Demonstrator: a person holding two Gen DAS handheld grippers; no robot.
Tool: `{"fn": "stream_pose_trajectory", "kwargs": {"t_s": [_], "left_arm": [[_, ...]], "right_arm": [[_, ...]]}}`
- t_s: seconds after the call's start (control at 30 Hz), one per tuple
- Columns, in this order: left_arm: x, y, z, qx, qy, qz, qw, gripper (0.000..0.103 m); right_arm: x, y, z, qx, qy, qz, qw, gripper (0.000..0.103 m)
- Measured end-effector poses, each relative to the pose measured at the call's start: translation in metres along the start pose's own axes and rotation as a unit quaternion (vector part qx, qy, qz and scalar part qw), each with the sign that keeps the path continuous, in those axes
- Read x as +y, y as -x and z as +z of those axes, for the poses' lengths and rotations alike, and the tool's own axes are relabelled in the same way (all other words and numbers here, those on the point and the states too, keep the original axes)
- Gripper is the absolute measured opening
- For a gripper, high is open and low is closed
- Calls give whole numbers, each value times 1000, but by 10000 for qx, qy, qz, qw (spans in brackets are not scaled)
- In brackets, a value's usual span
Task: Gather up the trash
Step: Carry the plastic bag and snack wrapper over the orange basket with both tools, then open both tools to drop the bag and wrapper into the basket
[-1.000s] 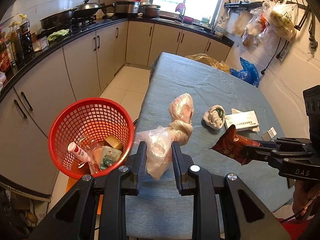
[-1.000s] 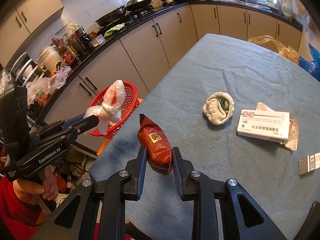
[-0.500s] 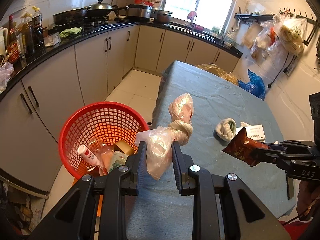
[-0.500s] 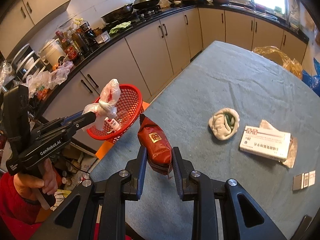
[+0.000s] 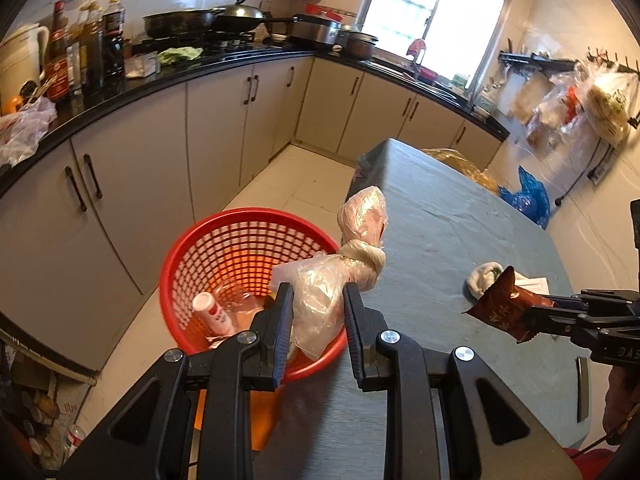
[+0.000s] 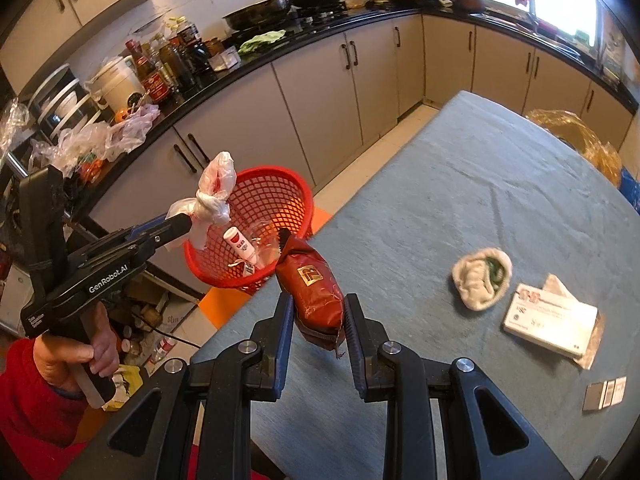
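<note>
Kitchen table [image 6: 460,200]: left hand-held gripper [image 5: 316,300] pinches knotted bag [image 5: 344,268], right [image 6: 318,308] apparently clamps red packet [image 6: 314,288].

Place: a home kitchen
Cooking: wok with lid [image 5: 236,14] and pans on a gas hob [image 5: 208,38]
Storage: beige cabinets [image 5: 216,120] under a black counter
Supplies: sauce bottles [image 6: 160,68], rice cooker [image 6: 116,80]
Light: window [image 5: 436,20] above the sink

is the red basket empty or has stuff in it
Not empty: the red basket holds a small white bottle and some clear plastic, seen through its open top.
</note>
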State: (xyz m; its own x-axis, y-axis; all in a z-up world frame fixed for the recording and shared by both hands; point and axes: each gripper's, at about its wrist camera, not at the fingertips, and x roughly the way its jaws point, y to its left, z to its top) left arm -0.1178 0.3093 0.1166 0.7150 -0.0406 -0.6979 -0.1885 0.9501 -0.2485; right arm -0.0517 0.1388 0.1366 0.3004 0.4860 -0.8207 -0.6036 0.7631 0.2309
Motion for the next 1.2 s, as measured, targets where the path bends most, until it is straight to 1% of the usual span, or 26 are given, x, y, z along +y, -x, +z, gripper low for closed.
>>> {"fn": "stream_pose_trajectory", "kwargs": {"t_s": [0.27, 0.67, 0.97, 1.2], "left_arm": [[27, -4, 1, 92, 108, 121, 9998, 24], [56, -17, 7, 330, 19, 257, 9991, 24], [61, -34, 11, 496, -74, 222, 9985, 24], [64, -47, 13, 646, -153, 231, 9975, 24]], "right_arm": [[22, -19, 21, 84, 98, 159, 9998, 27], [49, -57, 49, 188, 22, 399, 9990, 27], [54, -84, 64, 300, -109, 268, 9991, 27], [46, -102, 71, 406, -301, 227, 9985, 27]]}}
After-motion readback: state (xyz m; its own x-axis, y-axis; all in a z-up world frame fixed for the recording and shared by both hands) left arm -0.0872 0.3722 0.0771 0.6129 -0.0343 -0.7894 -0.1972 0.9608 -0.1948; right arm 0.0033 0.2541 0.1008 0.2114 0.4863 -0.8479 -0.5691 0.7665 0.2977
